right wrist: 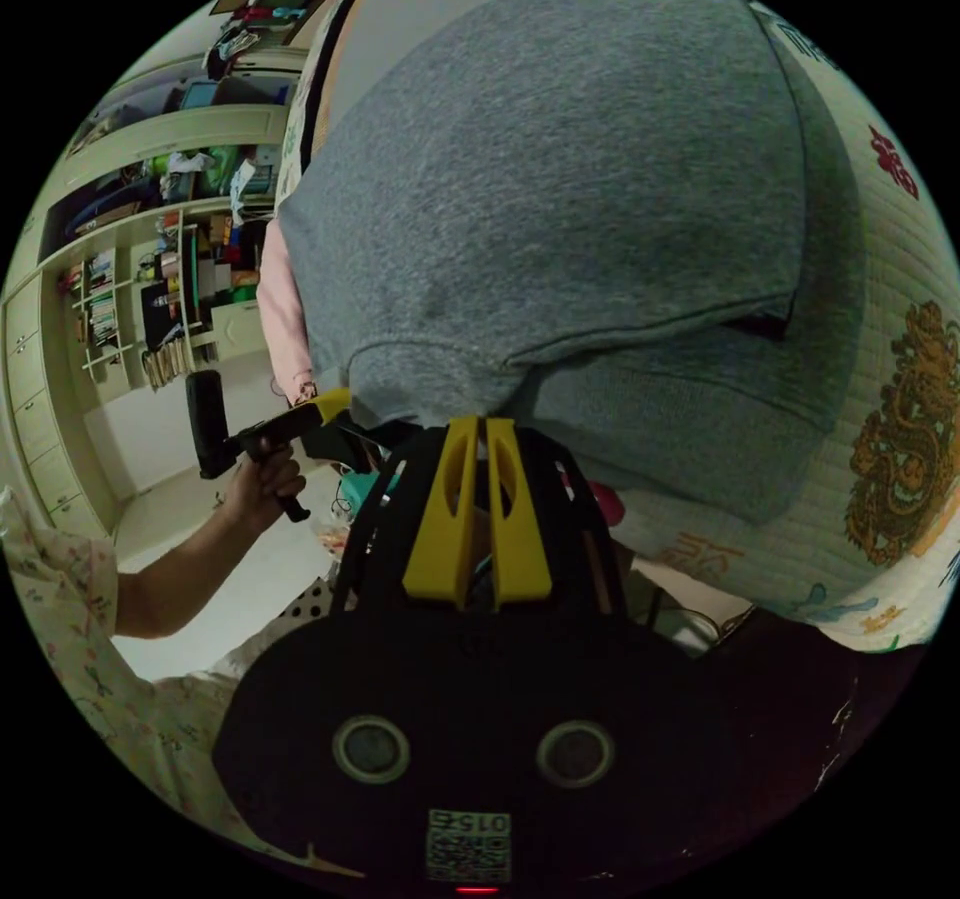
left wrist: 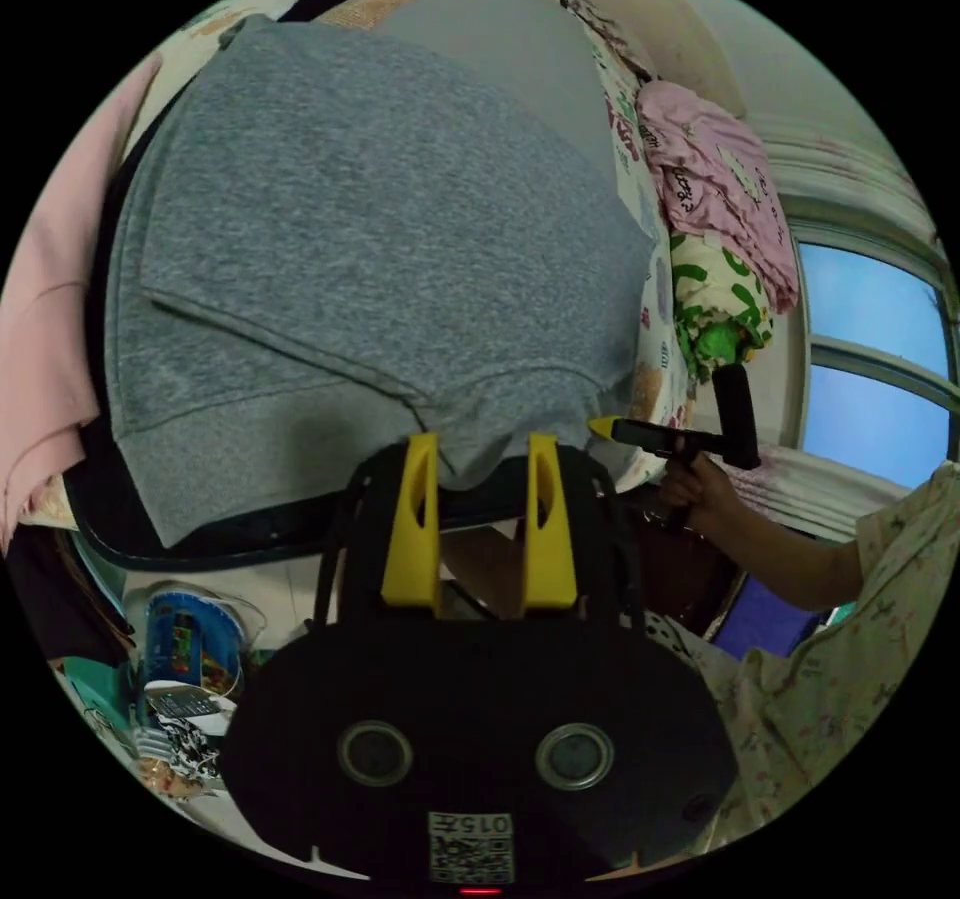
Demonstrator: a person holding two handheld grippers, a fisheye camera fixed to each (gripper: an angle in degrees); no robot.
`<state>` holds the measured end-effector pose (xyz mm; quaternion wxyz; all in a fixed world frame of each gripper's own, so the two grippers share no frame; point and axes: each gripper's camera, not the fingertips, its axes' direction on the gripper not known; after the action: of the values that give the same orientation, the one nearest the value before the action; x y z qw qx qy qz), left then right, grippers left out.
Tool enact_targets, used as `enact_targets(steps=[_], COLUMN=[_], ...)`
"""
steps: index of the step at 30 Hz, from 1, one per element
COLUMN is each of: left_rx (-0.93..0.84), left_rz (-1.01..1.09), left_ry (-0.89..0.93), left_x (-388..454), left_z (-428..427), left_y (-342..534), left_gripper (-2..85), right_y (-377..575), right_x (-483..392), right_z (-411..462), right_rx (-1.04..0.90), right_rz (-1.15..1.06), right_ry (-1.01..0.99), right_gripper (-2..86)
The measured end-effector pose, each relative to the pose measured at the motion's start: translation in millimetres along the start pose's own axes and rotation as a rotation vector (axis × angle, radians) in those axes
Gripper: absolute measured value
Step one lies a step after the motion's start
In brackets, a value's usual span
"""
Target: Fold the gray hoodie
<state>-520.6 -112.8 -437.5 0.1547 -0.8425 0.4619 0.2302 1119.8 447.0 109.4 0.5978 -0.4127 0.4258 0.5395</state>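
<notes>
Gray hoodie (left wrist: 380, 239) lies folded on the patterned bed (right wrist: 900, 359), upper centre of both frames.
Left tool (left wrist: 483, 459) spread around its hem; right tool (right wrist: 481, 439) pressed nearly together, perhaps pinching cloth, though I cannot tell.

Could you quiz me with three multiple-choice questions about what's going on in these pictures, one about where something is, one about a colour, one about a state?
1. Where does the gray hoodie lie?
A. on a patterned quilt
B. on the floor
C. on a hanger

2. What colour are the jaws of both grippers?
A. red
B. yellow
C. white

3. How do the jaws of the right gripper stand?
A. wide apart
B. nearly together
C. broken off

Answers: 1 A, the patterned quilt shows around the hoodie's edges. 2 B, the jaws are yellow in both views. 3 B, a thin slit parts them, while the left gripper gapes wider at the hoodie's edge.
</notes>
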Motion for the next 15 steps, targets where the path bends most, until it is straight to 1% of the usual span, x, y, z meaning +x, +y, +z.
enact_targets(steps=[2,5,7,9,12,14,15], left_rx=[0.013,-0.015,-0.024,-0.023,-0.007,-0.020,-0.031], left_rz=[-0.012,-0.029,0.007,-0.005,-0.006,-0.001,-0.008], left_ry=[0.002,0.045,0.032,0.035,0.075,0.088,0.081], left_x=[1.7,6.5,18.5,31.2,48.2,60.4,68.8], left_z=[-0.2,-3.1,-11.5,-22.9,-23.3,-17.5,-16.4], left_y=[-5.9,-20.1,-26.6,-31.4,-41.0,-53.9,-62.4], left_gripper=[7.4,4.8,5.5,10.3,10.6,8.1,5.5], right_y=[-2.8,-5.7,-7.6,-9.9,-13.5,-14.9,-15.0], right_x=[5.1,11.0,14.8,18.7,26.7,34.6,36.4], right_z=[3.1,4.5,5.7,8.1,15.5,20.4,20.8], right_rx=[0.004,0.005,0.002,0.001,-0.003,-0.002,0.000], right_rz=[-0.010,-0.021,-0.024,-0.025,-0.025,-0.013,-0.011], right_ry=[0.013,0.020,0.019,0.020,0.025,0.019,0.018], right_gripper=[0.3,0.2,0.2,0.2,0.2,0.2,0.2])
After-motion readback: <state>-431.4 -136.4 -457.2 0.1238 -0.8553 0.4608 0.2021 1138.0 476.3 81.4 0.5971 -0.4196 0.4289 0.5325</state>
